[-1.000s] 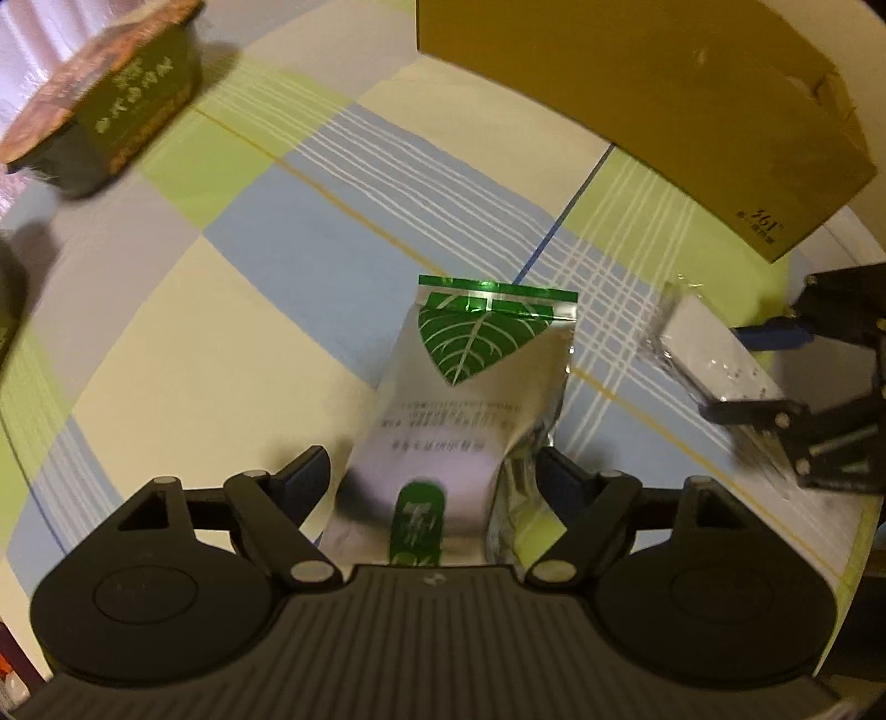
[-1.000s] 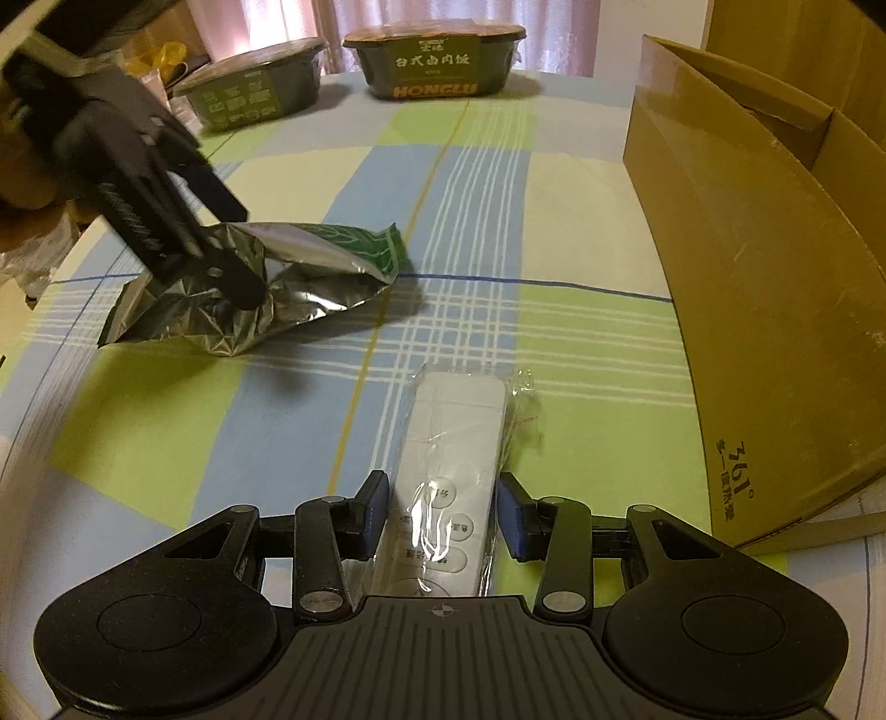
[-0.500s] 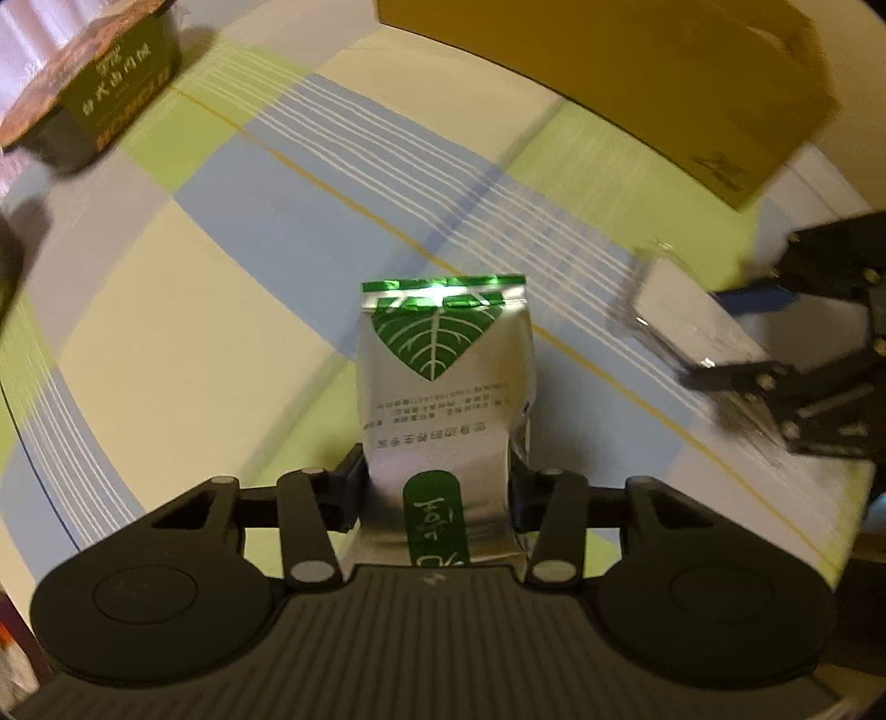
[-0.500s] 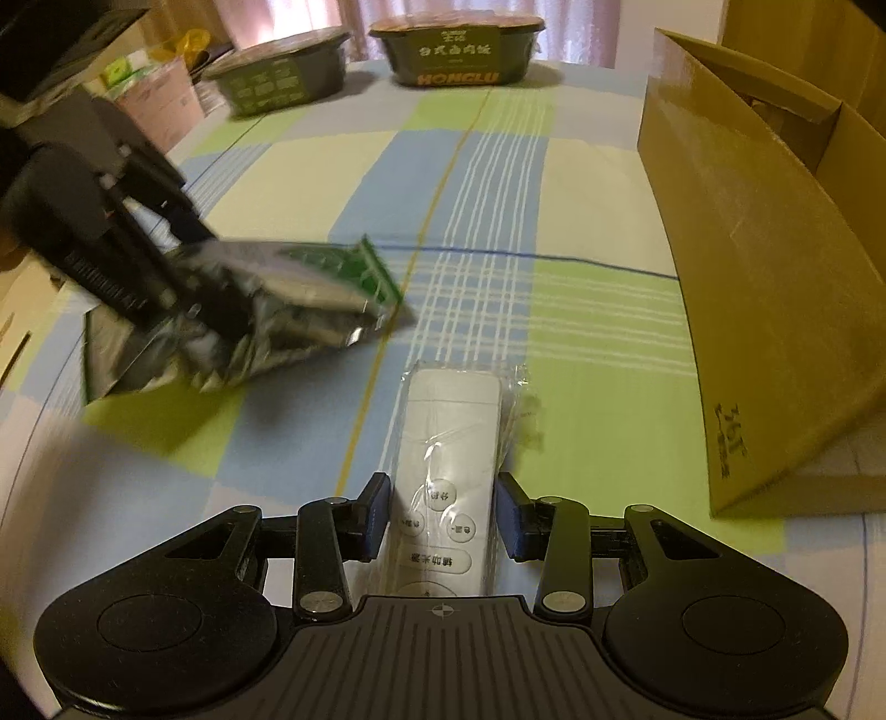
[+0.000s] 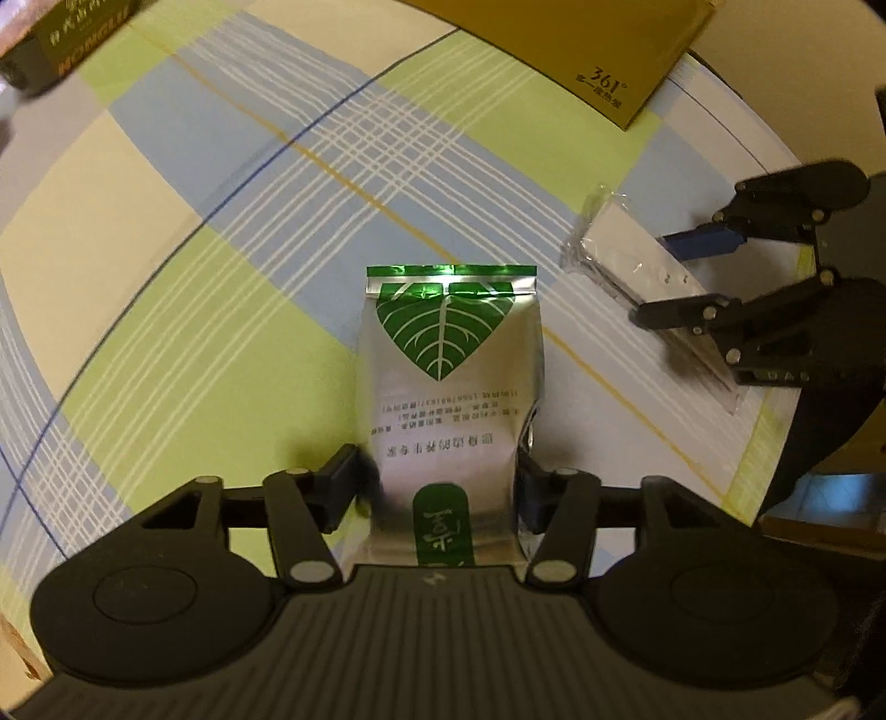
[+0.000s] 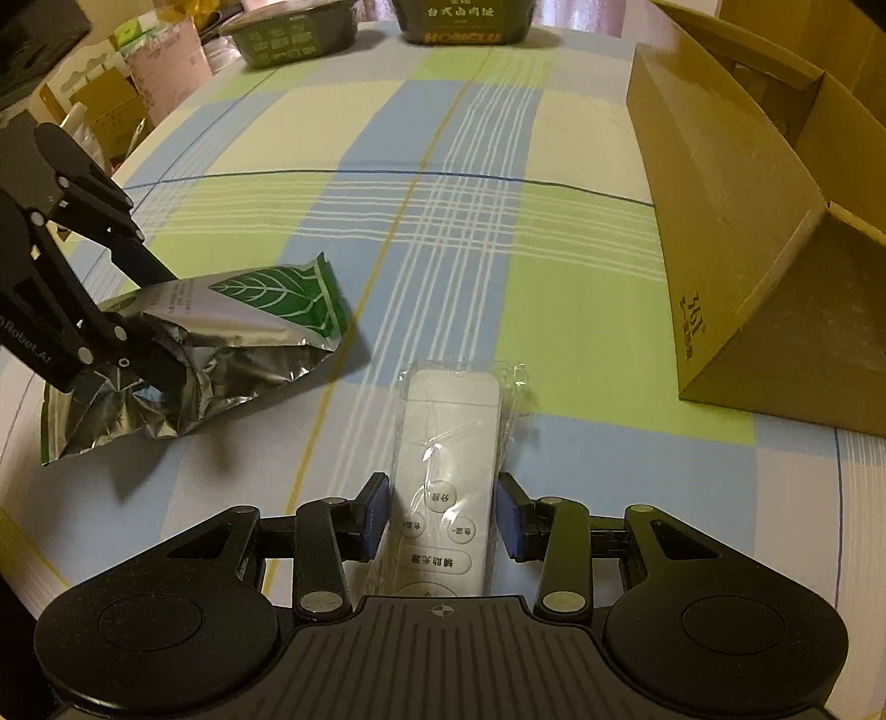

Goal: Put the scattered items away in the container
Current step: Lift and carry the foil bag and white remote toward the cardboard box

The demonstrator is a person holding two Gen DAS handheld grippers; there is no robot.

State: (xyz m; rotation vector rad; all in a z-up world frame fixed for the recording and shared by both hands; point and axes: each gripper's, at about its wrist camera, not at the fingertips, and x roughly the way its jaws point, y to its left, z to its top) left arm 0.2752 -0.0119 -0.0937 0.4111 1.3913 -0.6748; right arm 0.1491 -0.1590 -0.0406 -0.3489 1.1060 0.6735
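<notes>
The left gripper (image 5: 443, 487) pinches the foil pouch (image 5: 451, 376); the right gripper (image 6: 442, 515) pinches the wrapped remote (image 6: 448, 443), whose slick film could slip short of the far-right box (image 6: 736, 232).

A checked cloth (image 6: 454, 232) in pale blue, green and cream covered the desk under dim, yellowish light. Cardboard boxes and bags (image 6: 127, 83) crowded the floor at its left edge, and pinkish curtains (image 6: 382, 8) hung behind the far end.

Dim, yellowish indoor light; soft shadows, foil glare, fisheye-bent, blurred edges.
</notes>
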